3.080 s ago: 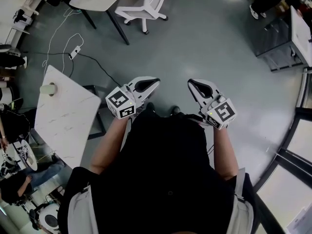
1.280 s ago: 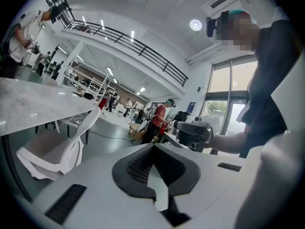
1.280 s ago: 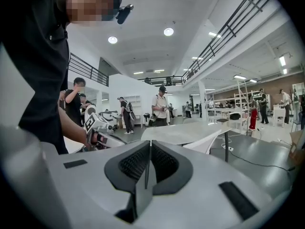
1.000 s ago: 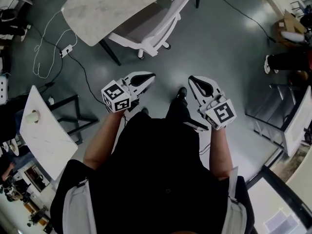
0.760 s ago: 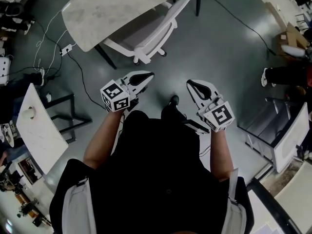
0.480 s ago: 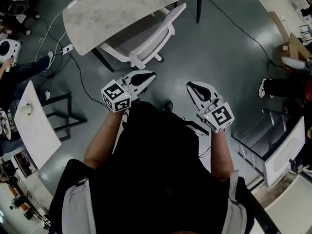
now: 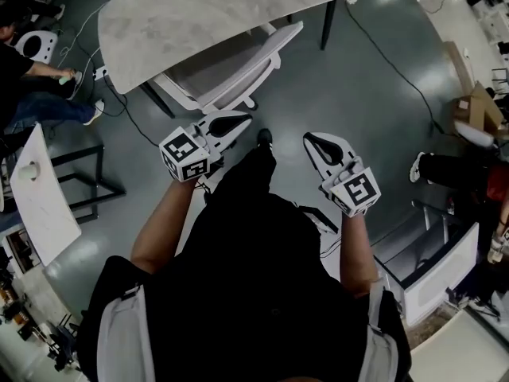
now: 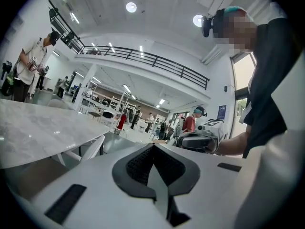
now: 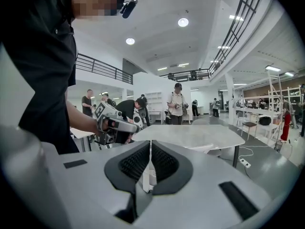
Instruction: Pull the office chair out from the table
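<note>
The white office chair (image 7: 227,68) is tucked under the grey marble table (image 7: 199,10) at the top of the head view, its backrest toward me. Both grippers are held in front of my body, short of the chair and touching nothing. My left gripper (image 7: 237,120) is shut and empty, closest to the chair's backrest edge. My right gripper (image 7: 313,140) is shut and empty over bare floor. In the left gripper view the shut left gripper (image 8: 153,148) points past the table (image 8: 33,128) and the chair's backrest (image 8: 94,147). The right gripper view shows the shut right gripper (image 9: 150,145) facing the table (image 9: 190,133).
A second marble table (image 7: 44,205) with a cup (image 7: 29,169) stands at the left. A seated person (image 7: 32,78) is at the upper left. Cables (image 7: 382,46) cross the floor. A cardboard box (image 7: 477,106), a person's legs (image 7: 449,169) and a white cabinet (image 7: 437,273) are at the right.
The table and chair have drawn closer and shifted down in the head view as I walked toward them. Both grippers stayed shut and kept their place in front of my body.
</note>
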Available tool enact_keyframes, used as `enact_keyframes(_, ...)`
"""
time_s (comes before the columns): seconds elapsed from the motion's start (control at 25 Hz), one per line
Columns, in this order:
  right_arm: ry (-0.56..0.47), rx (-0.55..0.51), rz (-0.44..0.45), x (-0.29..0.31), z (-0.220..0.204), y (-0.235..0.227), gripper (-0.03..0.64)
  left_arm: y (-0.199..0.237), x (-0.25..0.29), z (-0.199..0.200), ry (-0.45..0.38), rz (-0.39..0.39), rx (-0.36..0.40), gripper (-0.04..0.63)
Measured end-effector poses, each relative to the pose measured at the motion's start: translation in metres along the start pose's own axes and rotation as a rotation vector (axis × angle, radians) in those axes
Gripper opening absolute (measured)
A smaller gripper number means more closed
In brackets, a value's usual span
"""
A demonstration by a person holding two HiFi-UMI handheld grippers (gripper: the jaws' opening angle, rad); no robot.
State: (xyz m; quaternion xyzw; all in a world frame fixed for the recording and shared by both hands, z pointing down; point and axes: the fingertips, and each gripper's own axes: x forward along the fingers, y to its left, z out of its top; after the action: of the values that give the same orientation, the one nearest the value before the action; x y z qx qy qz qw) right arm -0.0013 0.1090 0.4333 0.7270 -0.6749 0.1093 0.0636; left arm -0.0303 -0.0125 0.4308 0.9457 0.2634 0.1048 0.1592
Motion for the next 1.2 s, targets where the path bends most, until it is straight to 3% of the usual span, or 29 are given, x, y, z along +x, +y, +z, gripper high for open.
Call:
enact_keyframes(0.28, 0.039, -0.027, 0.094, 0.042, 0.009, -0.068, 0.025, 0.055, 0.038, 0.019, -0.039, 0.083, -0.018, 0.012)
enact_keyframes(0.48, 0.046, -0.050, 0.224, 0.100, 0.028, -0.107, 0.025, 0.108, 0.047, 0.027, -0.081, 0.188, -0.069, 0.012)
enact_keyframes(0.76, 0.105, -0.160, 0.327, 0.152, 0.050, -0.128, 0.025, 0.140, 0.040, 0.038, -0.058, 0.317, -0.051, 0.012)
enact_keyframes(1.2, 0.147, -0.322, 0.627, 0.198, 0.042, -0.133, 0.025, 0.165, 0.040, 0.042, -0.023, 0.530, -0.017, 0.012)
